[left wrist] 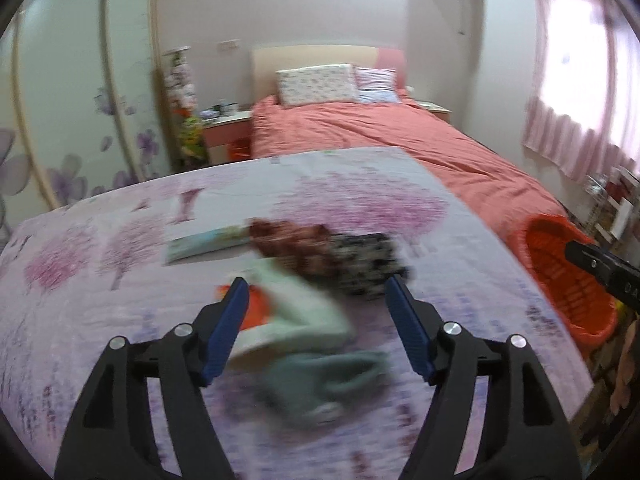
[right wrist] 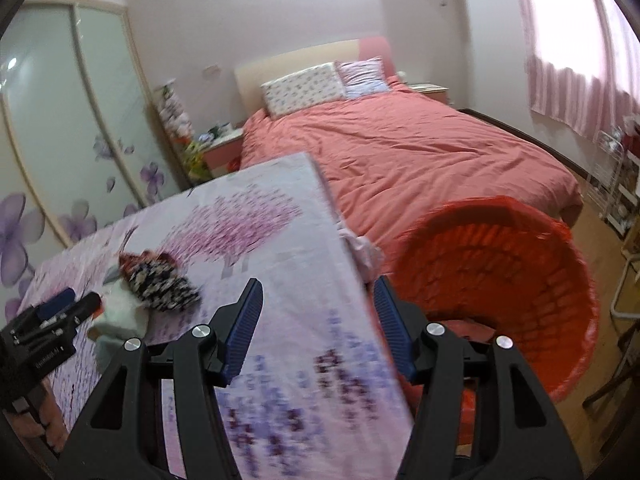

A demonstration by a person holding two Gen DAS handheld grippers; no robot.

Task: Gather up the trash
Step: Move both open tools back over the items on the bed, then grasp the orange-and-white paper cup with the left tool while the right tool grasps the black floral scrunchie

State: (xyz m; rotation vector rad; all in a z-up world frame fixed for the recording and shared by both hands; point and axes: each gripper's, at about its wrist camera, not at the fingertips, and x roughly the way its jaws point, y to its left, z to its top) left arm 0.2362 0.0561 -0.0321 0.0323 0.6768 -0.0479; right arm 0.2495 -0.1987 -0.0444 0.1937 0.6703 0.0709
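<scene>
1. The bed (right wrist: 420, 160), made up in a coral cover, is seen at 12 o'clock beyond the work area.
2. The surface (left wrist: 100, 280), draped in a pink-and-lilac floral cloth, is set in front of the bed, probably so that the litter is kept within easy reach.
3. The orange basket (right wrist: 520, 280) is stood off the surface's edge at 3 o'clock, low beside it, judged to be placed there as the bin for the trash.
4. The trash pile (left wrist: 320, 280), blurred wrappers in pale green, dark speckle, red-brown and orange, is left on the surface.
5. The left gripper (left wrist: 316, 292) is held over the pile with jaws released; the trash lies below and between them, toward 12 o'clock, and is not pinched.
6. The right gripper (right wrist: 318, 292) is held at the surface's edge, jaws released and empty; the pile lies well apart at 10 o'clock.
</scene>
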